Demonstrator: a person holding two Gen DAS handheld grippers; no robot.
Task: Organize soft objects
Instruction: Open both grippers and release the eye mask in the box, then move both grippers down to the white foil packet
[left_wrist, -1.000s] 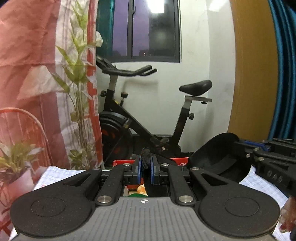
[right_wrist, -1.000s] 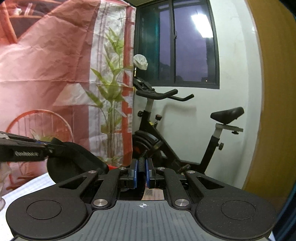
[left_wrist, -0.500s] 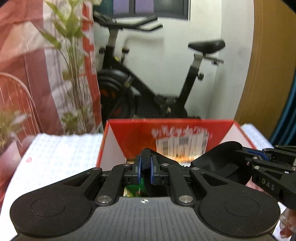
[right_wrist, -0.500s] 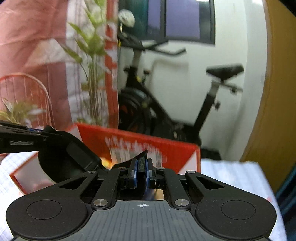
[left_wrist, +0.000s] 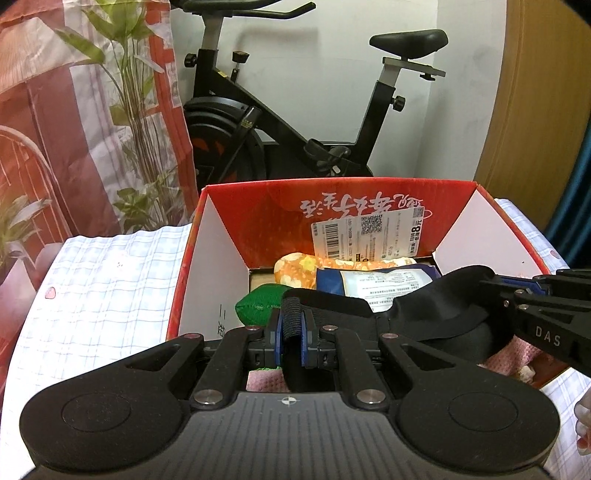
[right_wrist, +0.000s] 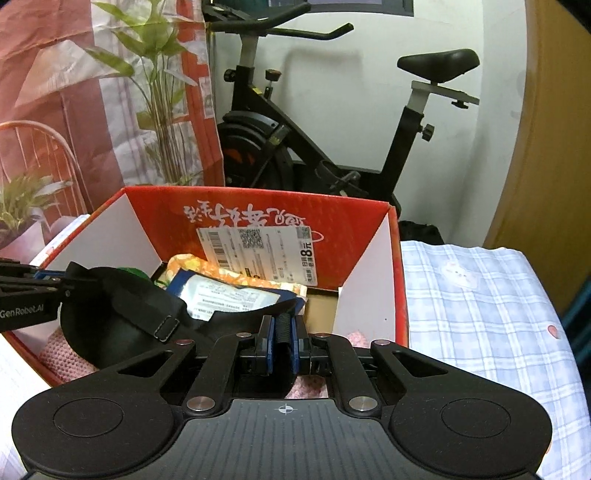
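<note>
Both grippers hold one black fabric strap item (left_wrist: 436, 317) stretched over an open red cardboard box (left_wrist: 332, 206). My left gripper (left_wrist: 292, 328) is shut on one end of it. My right gripper (right_wrist: 283, 339) is shut on the other end; the black item (right_wrist: 122, 314) sags toward the box's left in the right wrist view. In the box (right_wrist: 258, 210) lie a green soft object (left_wrist: 258, 304), an orange patterned soft toy (left_wrist: 295, 273), a blue and white packet (left_wrist: 373, 282) and pink knit fabric (left_wrist: 513, 354).
The box stands on a table with a white and blue checked cloth (right_wrist: 480, 314). A black exercise bike (left_wrist: 295, 129) stands behind the table by a white wall. A curtain with a red and plant print (left_wrist: 74, 129) hangs at the left. A wooden door (left_wrist: 535, 110) is at the right.
Both grippers have tilted down and moved toward the box with the black item. The box interior and its contents have come into view; earlier only the room behind showed.
</note>
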